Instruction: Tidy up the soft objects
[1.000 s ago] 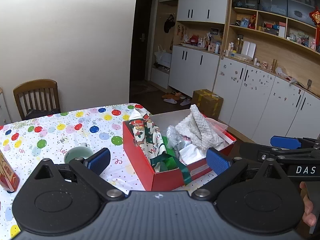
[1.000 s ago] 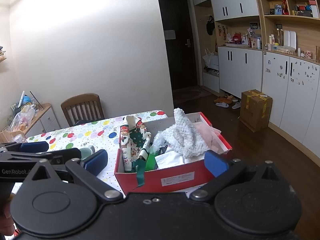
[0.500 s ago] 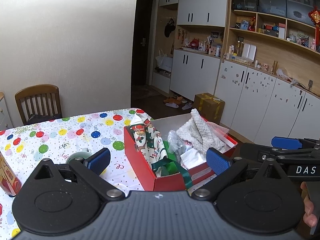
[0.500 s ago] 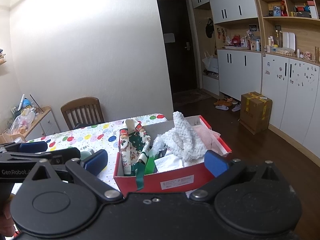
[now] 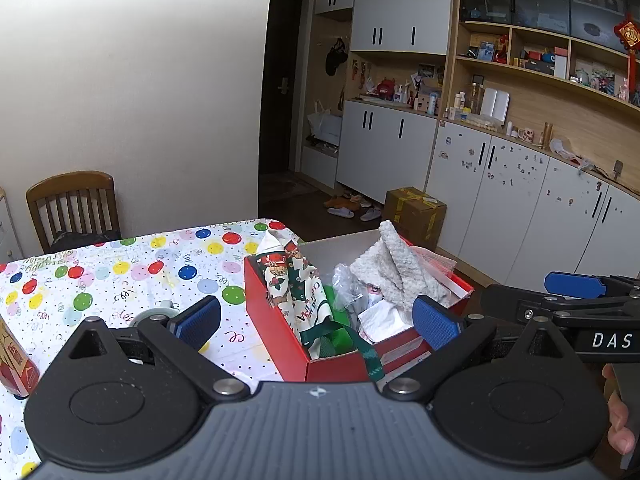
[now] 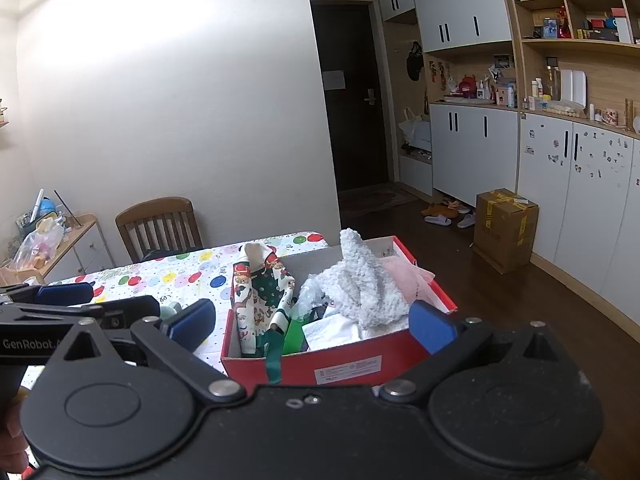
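Observation:
A red cardboard box [image 5: 276, 332] [image 6: 348, 366] stands at the table's near right corner, filled with soft things. A fluffy white cloth [image 5: 394, 266] [image 6: 360, 276] sticks up from it. A Christmas-print cloth with green ribbon [image 5: 294, 288] [image 6: 262, 292] hangs over its left end. White paper and clear plastic lie between them, a pink cloth [image 6: 406, 276] at the far right. My left gripper [image 5: 316, 320] is open and empty, in front of the box. My right gripper [image 6: 312, 322] is open and empty, also in front of it.
The table wears a balloon-print cloth [image 5: 120, 276]. A pale green cup [image 5: 154, 314] sits left of the box. A red and yellow carton [image 5: 14, 360] stands at the left edge. A wooden chair [image 6: 160, 222] is behind the table. A cardboard box [image 6: 504, 228] sits on the floor.
Both grippers have pulled back and risen slightly from the box, which sits lower in both views. Their jaws stay open.

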`<control>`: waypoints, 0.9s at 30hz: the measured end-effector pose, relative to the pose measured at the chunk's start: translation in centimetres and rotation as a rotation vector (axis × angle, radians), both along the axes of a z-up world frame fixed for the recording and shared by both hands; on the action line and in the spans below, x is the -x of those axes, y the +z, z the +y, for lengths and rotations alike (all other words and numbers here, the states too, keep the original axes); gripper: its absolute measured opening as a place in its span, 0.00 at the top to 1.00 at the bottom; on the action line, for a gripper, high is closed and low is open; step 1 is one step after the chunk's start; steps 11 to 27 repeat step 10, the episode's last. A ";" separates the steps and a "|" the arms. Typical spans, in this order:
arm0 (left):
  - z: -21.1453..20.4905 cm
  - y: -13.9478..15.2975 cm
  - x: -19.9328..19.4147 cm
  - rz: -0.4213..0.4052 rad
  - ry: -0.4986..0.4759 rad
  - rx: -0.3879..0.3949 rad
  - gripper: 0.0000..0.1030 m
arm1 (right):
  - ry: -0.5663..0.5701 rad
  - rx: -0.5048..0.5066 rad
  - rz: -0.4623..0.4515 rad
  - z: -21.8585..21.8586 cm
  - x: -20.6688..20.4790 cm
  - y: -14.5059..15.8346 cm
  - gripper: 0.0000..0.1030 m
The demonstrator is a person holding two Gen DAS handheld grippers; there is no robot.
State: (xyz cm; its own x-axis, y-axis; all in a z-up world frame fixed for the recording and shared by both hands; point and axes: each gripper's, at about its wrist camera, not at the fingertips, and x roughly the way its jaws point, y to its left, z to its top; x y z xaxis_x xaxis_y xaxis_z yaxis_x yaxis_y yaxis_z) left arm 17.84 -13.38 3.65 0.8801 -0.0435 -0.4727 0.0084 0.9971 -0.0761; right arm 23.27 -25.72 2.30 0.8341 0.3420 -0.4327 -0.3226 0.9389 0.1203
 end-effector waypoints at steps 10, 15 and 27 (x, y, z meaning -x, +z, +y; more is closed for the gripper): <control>0.2 0.0 -0.2 -0.004 -0.001 -0.007 0.00 | 0.000 0.001 0.000 0.0 0.0 0.0 0.00; 0.2 0.0 -0.2 -0.004 -0.001 -0.007 0.00 | 0.000 0.001 0.000 0.0 0.0 0.0 0.00; 0.2 0.0 -0.2 -0.004 -0.001 -0.007 0.00 | 0.000 0.001 0.000 0.0 0.0 0.0 0.00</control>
